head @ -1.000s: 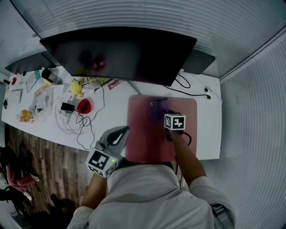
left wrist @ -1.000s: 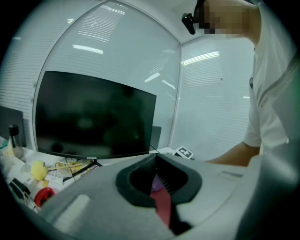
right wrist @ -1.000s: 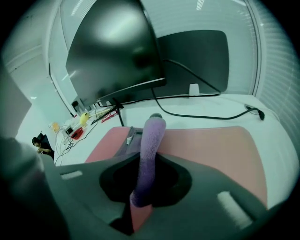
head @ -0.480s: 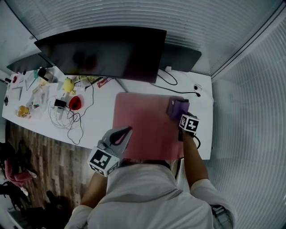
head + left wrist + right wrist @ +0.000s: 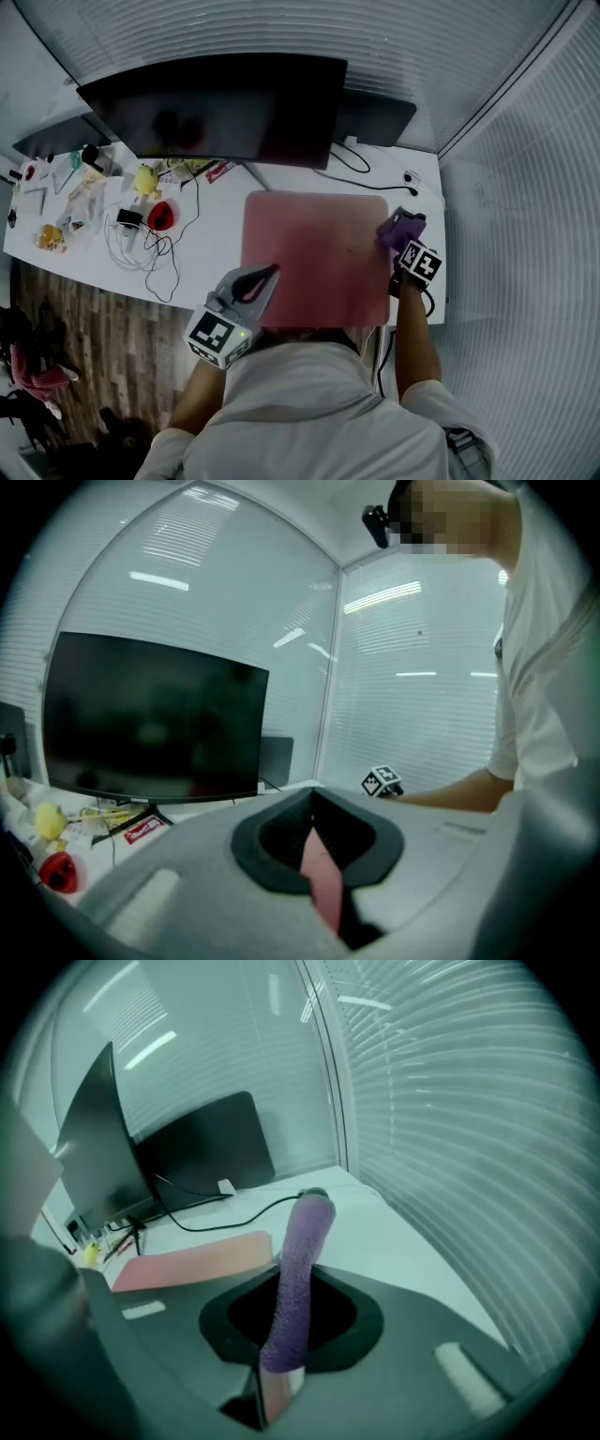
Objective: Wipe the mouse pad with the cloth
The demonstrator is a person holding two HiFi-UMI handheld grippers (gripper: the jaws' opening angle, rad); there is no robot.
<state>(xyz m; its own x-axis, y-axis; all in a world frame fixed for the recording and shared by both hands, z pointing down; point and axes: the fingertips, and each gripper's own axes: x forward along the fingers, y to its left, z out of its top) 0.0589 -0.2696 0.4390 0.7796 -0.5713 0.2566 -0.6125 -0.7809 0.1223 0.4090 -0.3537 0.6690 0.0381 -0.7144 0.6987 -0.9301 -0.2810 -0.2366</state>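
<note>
The pink mouse pad (image 5: 317, 258) lies flat on the white desk (image 5: 220, 239) in front of the monitor. My right gripper (image 5: 405, 236) is shut on a purple cloth (image 5: 401, 228), just past the pad's right edge. In the right gripper view the cloth (image 5: 300, 1269) sticks up from between the jaws of that gripper (image 5: 279, 1358), with the mouse pad (image 5: 192, 1258) off to the left. My left gripper (image 5: 265, 275) sits at the pad's front left edge. Its jaws (image 5: 323, 874) stand close together with a pink strip of the pad (image 5: 325, 883) between them.
A wide dark monitor (image 5: 216, 103) stands behind the pad, with a second dark screen (image 5: 375, 120) beside it. A yellow toy (image 5: 143, 178), a red object (image 5: 160, 216) and tangled cables (image 5: 141, 248) clutter the desk's left. A black cable (image 5: 375, 169) runs at the back right. Blinds line the right wall.
My right gripper has swept the purple cloth rightward across the pad, from its back middle to just off its right edge. The left gripper has stayed at the pad's front left edge.
</note>
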